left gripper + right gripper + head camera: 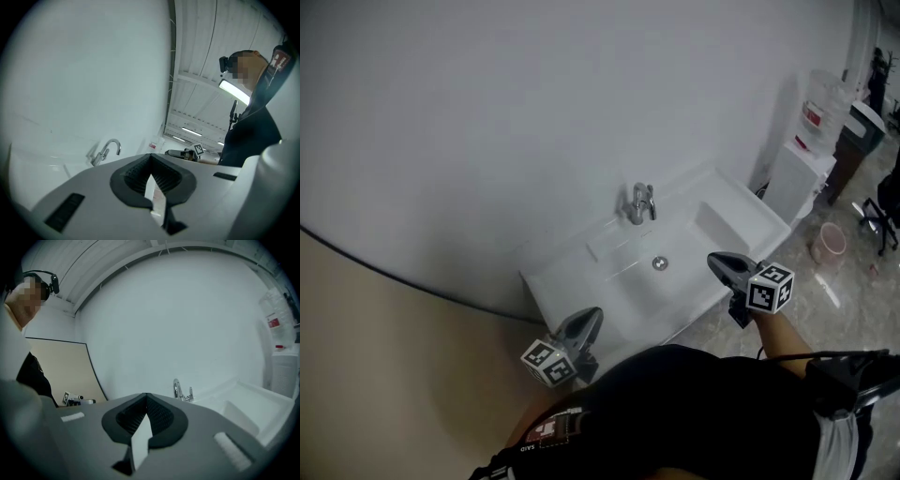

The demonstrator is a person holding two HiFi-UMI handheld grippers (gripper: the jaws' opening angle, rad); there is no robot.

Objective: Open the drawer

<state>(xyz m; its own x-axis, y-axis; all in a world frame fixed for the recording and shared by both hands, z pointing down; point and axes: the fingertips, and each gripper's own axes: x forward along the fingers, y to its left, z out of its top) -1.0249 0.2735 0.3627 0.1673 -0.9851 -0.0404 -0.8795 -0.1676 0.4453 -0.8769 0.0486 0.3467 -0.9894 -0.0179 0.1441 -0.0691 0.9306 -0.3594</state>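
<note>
No drawer showed in any view. It probably sat under the sink (581,272), below both tongs, hidden by the basin's front edge and the person's dark top. Its long axis and handle could not be told. The left tongs (591,316) and right tongs (715,261) were each pressed together on nothing. They were held about level at the sink's near rim, one to each side of the tap (642,202). Neither looked clearly nearer.
</note>
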